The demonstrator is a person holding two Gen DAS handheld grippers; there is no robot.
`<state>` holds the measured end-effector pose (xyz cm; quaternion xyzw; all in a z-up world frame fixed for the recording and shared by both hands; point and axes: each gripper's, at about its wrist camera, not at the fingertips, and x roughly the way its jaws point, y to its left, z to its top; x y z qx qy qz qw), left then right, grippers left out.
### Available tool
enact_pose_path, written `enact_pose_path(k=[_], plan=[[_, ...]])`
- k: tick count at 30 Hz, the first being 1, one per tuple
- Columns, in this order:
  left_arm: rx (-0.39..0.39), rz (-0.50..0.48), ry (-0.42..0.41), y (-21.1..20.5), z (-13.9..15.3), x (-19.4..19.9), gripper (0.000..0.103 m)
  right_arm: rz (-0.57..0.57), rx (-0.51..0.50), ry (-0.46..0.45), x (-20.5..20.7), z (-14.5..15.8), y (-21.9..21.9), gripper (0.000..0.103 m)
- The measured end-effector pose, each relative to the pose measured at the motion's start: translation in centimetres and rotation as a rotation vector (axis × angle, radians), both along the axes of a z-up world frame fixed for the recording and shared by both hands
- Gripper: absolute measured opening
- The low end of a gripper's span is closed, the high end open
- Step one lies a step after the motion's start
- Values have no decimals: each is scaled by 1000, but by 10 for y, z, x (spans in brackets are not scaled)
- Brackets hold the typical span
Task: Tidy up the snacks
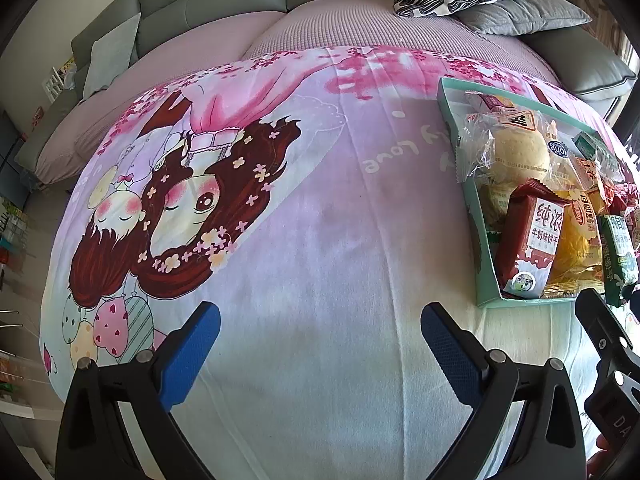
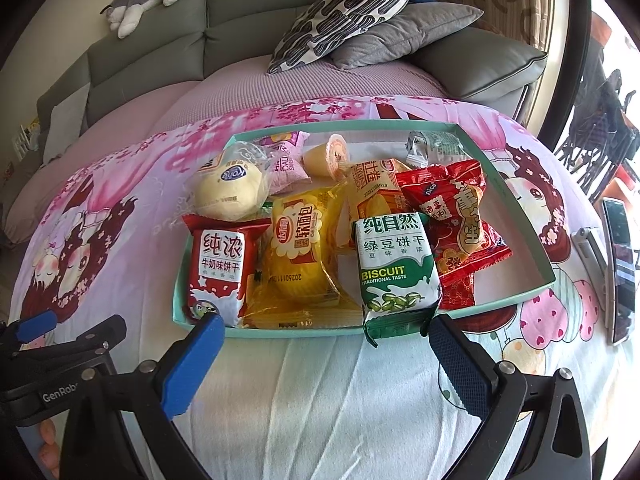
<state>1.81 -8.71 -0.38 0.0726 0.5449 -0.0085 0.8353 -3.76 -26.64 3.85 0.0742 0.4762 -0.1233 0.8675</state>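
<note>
A teal tray [image 2: 516, 300] on a pink cartoon cloth holds several snacks: a red milk biscuit pack [image 2: 218, 268], a yellow soft bread pack [image 2: 298, 256], a green bean biscuit pack [image 2: 396, 272] leaning over the front rim, a red peanut bag [image 2: 460, 232] and a round bun [image 2: 230, 192]. My right gripper [image 2: 324, 336] is open and empty just before the tray's front rim. My left gripper [image 1: 320, 324] is open and empty over bare cloth, left of the tray [image 1: 486, 280]. The red biscuit pack [image 1: 534, 240] shows there too.
A phone [image 2: 620, 268] lies on the cloth to the right of the tray. A grey sofa [image 2: 160, 36] with patterned [image 2: 344, 12] and grey cushions stands behind the table. The left gripper's body [image 2: 60, 360] sits to the right gripper's left.
</note>
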Motion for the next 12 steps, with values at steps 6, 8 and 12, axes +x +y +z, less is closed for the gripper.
enact_pose_path(k=[6, 8, 12], plan=[[0, 0, -28, 0, 5, -2, 100, -2, 2, -1, -1, 0, 0, 103], [-7, -3, -41, 0, 7, -3, 100, -3, 2, -1, -1, 0, 0, 103], [-17, -2, -43, 1, 8, -3, 100, -2, 1, 0, 0, 0, 0, 103]])
